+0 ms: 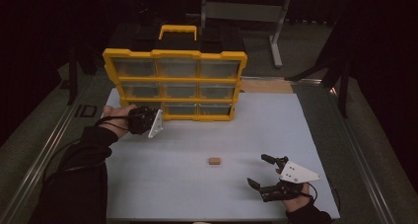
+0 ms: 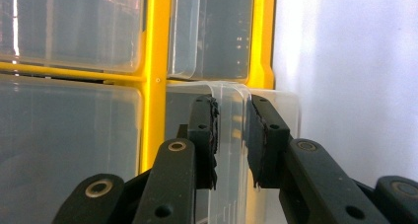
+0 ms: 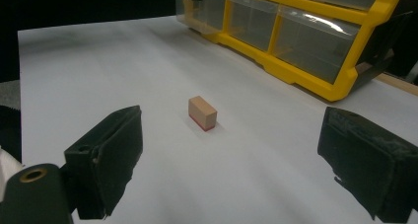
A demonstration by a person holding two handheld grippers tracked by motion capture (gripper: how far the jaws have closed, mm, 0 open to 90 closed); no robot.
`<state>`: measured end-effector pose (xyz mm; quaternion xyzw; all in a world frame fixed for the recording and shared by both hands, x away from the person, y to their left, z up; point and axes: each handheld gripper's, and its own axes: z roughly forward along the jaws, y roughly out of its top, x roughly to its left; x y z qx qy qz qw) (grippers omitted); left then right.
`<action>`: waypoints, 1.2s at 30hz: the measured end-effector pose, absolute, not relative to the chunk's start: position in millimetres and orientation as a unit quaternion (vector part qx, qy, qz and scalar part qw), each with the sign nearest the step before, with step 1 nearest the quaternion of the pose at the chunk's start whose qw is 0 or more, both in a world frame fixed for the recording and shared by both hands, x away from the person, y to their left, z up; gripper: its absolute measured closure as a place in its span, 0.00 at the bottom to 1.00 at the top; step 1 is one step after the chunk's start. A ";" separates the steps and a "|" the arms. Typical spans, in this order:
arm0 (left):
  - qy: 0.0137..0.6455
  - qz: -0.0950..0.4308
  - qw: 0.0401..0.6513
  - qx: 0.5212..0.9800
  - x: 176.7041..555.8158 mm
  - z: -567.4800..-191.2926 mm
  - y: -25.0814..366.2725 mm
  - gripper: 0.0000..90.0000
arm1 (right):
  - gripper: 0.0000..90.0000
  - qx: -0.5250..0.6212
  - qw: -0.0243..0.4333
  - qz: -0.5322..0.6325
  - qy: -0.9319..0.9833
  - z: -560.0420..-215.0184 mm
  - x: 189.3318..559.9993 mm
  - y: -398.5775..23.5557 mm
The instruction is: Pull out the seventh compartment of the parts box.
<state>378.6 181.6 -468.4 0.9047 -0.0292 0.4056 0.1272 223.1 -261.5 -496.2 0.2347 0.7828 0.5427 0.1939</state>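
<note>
High view: yellow organizer point(image 1: 175, 81) stands upright at the far side of the white worktop point(image 1: 197, 184), three by three clear drawers in a yellow frame, black body and yellow handle point(image 1: 178, 30) behind. Left gripper point(image 1: 148, 121) sits at the organizer's lower left corner, hand point(image 1: 118, 114) and dark sleeve reaching in from the near left.

Left gripper view: jaws stand on either side of the front lip of a clear drawer point(image 2: 229, 120), at the edge of the yellow frame. The drawer sits slightly proud of the frame. Jaws are drawn close about the clear plastic wall; the left pad point(image 2: 209, 135) looks to be against it, the right pad point(image 2: 259, 135) is just beside it, and whether that one presses cannot be told. Reading: jaws gripping the drawer lip.

Small tan block point(image 1: 214, 161) lies on the worktop near its middle, well apart from the organizer and well apart from the left gripper. Right gripper view shows a reddish band along the block's point(image 3: 202, 113) bottom edge, and the block lying between the lines of the two jaws but farther off, not touched.

Right gripper point(image 1: 261, 172) is at the near right of the worktop, right of the block, jaws spread wide with nothing between them. Grey three-cornered plate on top, hand at the near edge.
</note>
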 end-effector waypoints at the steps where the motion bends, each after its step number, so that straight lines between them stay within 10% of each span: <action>1: -0.030 0.405 0.129 0.905 377.5 -468.3 181.8 0.83 | 0.11 0.235 0.194 0.542 0.783 -496.1 223.2 -261.7; 36: -0.048 0.386 0.123 0.913 347.5 -460.6 181.1 0.82 | 0.11 0.232 0.192 0.542 0.784 -495.7 222.9 -260.5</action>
